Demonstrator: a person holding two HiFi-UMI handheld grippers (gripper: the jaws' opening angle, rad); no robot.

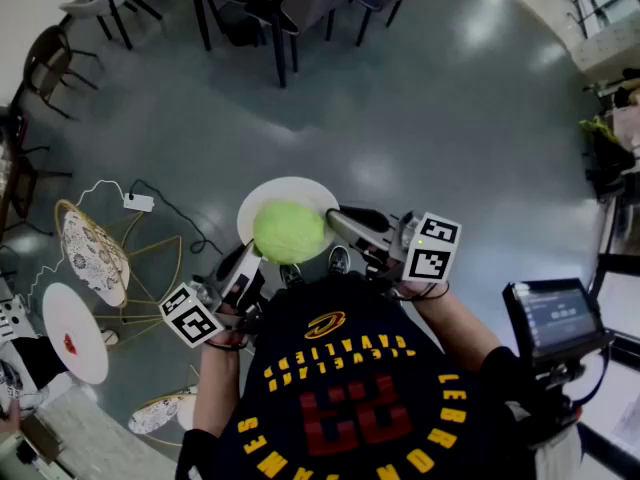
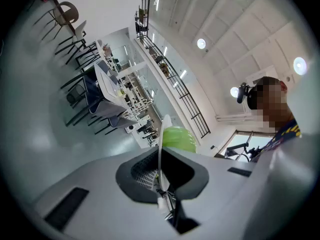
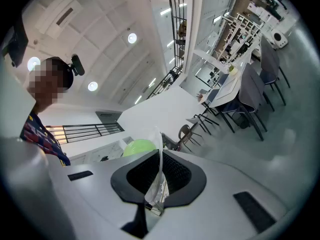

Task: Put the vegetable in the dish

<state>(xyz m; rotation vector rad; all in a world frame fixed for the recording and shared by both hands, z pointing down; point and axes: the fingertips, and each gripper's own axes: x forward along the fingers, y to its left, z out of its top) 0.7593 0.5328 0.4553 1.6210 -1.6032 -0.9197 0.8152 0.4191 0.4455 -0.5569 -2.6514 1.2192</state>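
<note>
I should hold the dish (image 1: 285, 188) level, with even pressure on both sides, so the vegetable (image 1: 288, 231) doesn't roll off. My left hand-held gripper (image 1: 249, 258) and right hand-held gripper (image 1: 334, 220) each pinch the rim on opposite sides. The vegetable sits in the dish between them, above the floor.

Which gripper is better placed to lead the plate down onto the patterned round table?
Left gripper, probably: the patterned round table stands on its side. The right gripper is also shut on the plate's rim, the cabbage on it, but sits farther off.
</note>
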